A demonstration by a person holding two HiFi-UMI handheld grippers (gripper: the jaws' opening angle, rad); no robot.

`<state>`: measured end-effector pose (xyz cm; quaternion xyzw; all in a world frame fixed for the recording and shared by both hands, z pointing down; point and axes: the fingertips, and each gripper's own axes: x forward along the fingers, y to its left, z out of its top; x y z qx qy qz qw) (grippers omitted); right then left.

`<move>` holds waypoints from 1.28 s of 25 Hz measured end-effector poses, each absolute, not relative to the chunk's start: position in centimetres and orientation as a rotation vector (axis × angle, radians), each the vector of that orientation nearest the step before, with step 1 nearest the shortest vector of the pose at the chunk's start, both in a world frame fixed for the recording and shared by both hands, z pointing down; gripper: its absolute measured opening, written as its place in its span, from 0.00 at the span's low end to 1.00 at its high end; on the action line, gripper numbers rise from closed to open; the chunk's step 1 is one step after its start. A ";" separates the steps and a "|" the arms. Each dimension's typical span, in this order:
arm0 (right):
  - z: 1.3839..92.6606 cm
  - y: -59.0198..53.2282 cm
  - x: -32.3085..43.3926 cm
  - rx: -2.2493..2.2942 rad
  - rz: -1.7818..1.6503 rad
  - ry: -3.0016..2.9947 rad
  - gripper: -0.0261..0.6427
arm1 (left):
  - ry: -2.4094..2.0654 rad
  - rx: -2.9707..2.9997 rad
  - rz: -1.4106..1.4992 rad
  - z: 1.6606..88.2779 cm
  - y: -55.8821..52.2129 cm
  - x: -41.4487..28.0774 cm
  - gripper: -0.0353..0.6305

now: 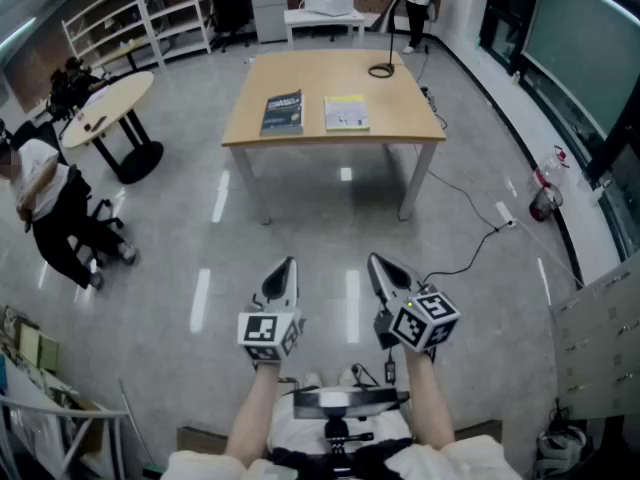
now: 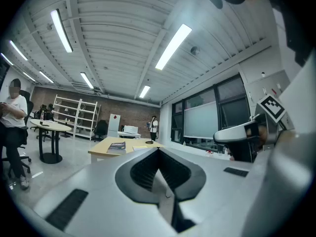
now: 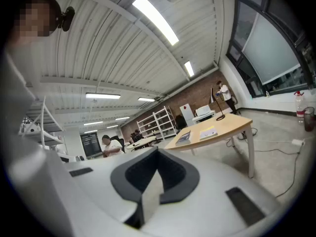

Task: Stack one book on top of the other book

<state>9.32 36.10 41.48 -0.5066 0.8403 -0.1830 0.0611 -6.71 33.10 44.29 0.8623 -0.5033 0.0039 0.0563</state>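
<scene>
Grey floor (image 1: 310,223) runs out to a wooden table (image 1: 320,76) far off. Dark book (image 1: 283,112) and yellow book (image 1: 346,112) lie side by side on it, not touching, covers too small to read. Left gripper (image 1: 289,265) and right gripper (image 1: 377,260) are near, jaws pressed together, empty. Black cable (image 1: 470,243) trails on the right, seated person (image 1: 50,208) on the left.

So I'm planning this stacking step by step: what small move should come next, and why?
Probably a step forward toward the table. The dark book and the yellow book lie side by side on it, not yet stacked and well beyond reach. The left tool and right tool are both shut and empty, held over the floor short of the table.
</scene>
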 end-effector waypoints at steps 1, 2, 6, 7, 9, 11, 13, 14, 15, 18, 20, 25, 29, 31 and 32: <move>41.5 36.1 9.4 -1.525 -0.551 2.541 0.04 | -1.527 2.623 -0.012 44.2 33.1 -6.6 0.06; 41.5 36.1 9.5 -1.520 -0.548 2.540 0.04 | -1.526 2.630 -0.036 44.2 33.1 -6.6 0.06; 41.4 36.4 10.1 -1.527 -0.539 2.541 0.04 | -1.527 2.653 -0.068 43.8 33.2 -6.7 0.06; 41.4 36.5 10.2 -1.530 -0.537 2.541 0.04 | -1.530 2.653 -0.058 43.7 33.3 -6.8 0.06; 41.2 36.6 10.5 -1.531 -0.534 2.539 0.04 | -1.535 2.648 -0.062 43.7 33.3 -6.8 0.06; 41.0 36.7 10.6 -1.526 -0.528 2.540 0.04 | -1.525 2.654 -0.098 43.8 33.5 -6.6 0.06; 40.8 36.9 10.6 -1.517 -0.522 2.544 0.04 | -1.518 2.658 -0.100 43.8 33.8 -6.4 0.06; 40.7 36.9 10.6 -1.511 -0.525 2.543 0.04 | -1.517 2.658 -0.096 43.7 33.8 -6.3 0.06; 40.6 36.8 10.7 -1.505 -0.532 2.539 0.04 | -1.517 2.661 -0.095 43.5 33.8 -6.1 0.06; 40.3 36.3 11.1 -1.482 -0.560 2.520 0.04 | -1.522 2.671 -0.108 42.7 33.2 -5.7 0.06; 40.5 36.2 11.3 -1.482 -0.571 2.518 0.04 | -1.526 2.670 -0.114 42.6 33.0 -5.4 0.06; 40.9 35.7 12.4 -1.477 -0.593 2.520 0.04 | -1.528 2.668 -0.127 42.6 32.4 -4.3 0.06; 41.5 34.8 13.0 -1.442 -0.608 2.547 0.04 | -1.533 2.669 -0.122 43.2 31.7 -3.3 0.06; 41.7 34.0 13.1 -1.422 -0.599 2.572 0.04 | -1.548 2.666 -0.124 43.5 31.2 -2.9 0.06; 41.9 33.5 13.2 -1.415 -0.594 2.581 0.04 | -1.555 2.662 -0.125 43.7 30.9 -2.7 0.06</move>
